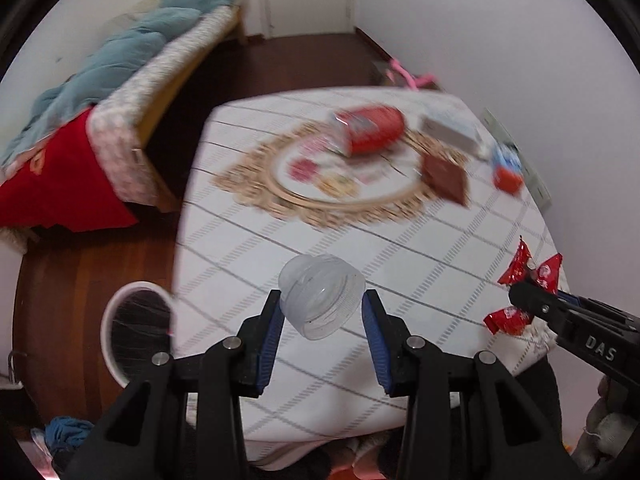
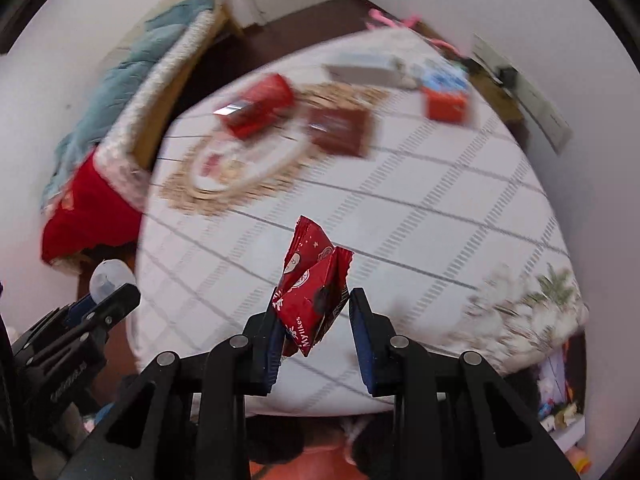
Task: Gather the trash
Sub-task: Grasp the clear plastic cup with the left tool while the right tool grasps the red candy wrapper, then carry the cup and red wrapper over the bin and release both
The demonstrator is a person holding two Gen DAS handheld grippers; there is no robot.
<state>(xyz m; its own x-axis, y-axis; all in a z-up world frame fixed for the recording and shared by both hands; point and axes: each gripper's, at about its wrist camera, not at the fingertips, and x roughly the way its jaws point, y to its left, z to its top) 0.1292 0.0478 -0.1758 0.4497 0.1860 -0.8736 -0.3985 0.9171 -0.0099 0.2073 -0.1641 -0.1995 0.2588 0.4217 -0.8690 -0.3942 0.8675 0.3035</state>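
Only the left wrist view showed the white bin [image 1: 138,332] on the floor at eight o'clock, beside the table [image 1: 400,240]. There the left hand-held gripper [image 1: 323,320] pinched a clear plastic cup [image 1: 322,296] between both pads, raised above the table's near edge. In the right view, the right hand-held gripper [image 2: 314,322] stood partly open, its red wrapper [image 2: 314,286] touching only the left pad, likewise aloft.
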